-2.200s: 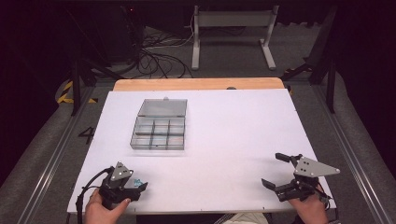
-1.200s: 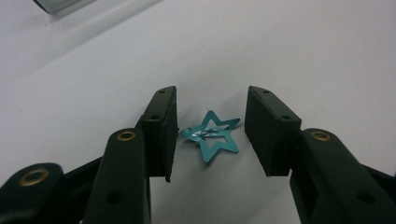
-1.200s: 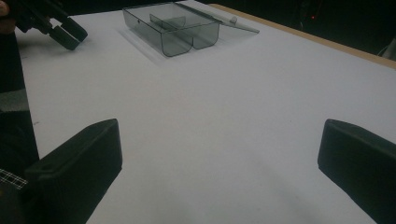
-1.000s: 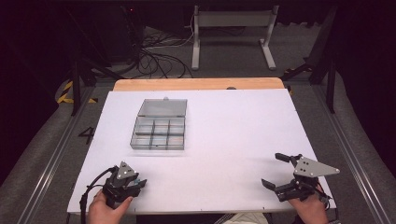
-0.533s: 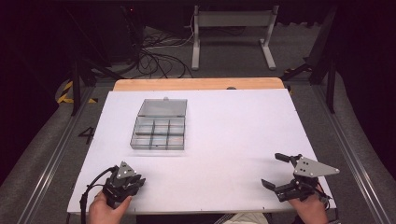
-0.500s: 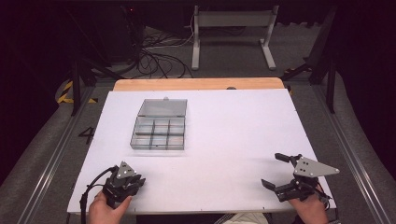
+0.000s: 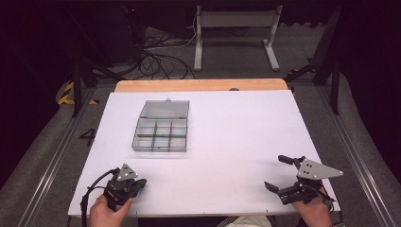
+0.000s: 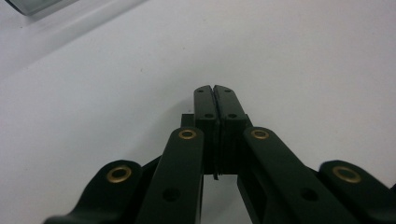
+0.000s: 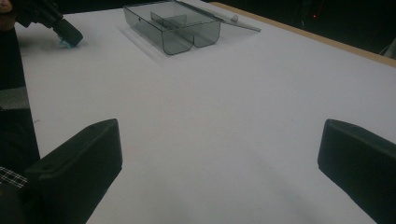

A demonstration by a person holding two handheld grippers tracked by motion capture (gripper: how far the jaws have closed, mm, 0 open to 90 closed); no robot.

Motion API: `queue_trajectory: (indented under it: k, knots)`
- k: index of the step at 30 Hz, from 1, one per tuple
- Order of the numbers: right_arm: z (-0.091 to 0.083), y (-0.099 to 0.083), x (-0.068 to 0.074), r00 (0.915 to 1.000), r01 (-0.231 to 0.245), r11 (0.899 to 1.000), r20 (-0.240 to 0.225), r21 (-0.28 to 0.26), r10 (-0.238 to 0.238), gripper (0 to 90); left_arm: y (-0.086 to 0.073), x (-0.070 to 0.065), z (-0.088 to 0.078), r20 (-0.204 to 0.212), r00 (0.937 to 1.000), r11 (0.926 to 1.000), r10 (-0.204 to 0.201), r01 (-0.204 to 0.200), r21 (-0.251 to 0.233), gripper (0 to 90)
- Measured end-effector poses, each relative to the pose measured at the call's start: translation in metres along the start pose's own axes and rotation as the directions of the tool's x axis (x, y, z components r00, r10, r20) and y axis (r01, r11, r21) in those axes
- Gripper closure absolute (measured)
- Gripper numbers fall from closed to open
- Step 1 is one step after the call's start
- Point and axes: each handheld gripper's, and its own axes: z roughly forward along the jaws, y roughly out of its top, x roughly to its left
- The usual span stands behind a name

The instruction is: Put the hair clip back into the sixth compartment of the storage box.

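Left gripper (image 7: pixel 137 183) has drawn back slightly toward the near table (image 7: pixel 236 127) edge since two seconds ago, jaws pressed shut, nothing visibly between them. Right gripper (image 7: pixel 280 172) unmoved, jaws spread wide, empty. Clear grey plastic compartment box (image 7: pixel 161 134), lid open, sits well beyond the left gripper, untouched. Likely pre-start.

The left tongs (image 7: pixel 138 183) have drawn back toward the table's (image 7: pixel 236 123) near edge and turned slightly.
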Motion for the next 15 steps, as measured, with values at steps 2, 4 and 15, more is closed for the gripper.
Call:
queue_trajectory:
  k: [2,4,15]
  knots:
    - [-0.0001,0.0000,-0.0002,1.0000,0.000,1.000,0.001,0.001,0.000,0.7,0.0004,-0.0001,-0.0007,0.003,0.9999,0.9999,0.011,-0.011,0.000,89.3]
    - [0.0001,0.0000,-0.0001,1.0000,0.000,1.000,-0.001,0.000,0.000,0.7,0.0008,-0.0014,-0.0013,0.007,0.9998,0.9999,0.017,-0.017,0.001,89.4]
    - [0.0000,0.0000,-0.0001,1.0000,-0.001,1.000,-0.001,-0.001,0.001,0.7,0.0027,-0.0050,-0.0099,0.002,0.9996,0.9976,0.030,-0.029,-0.063,89.5]
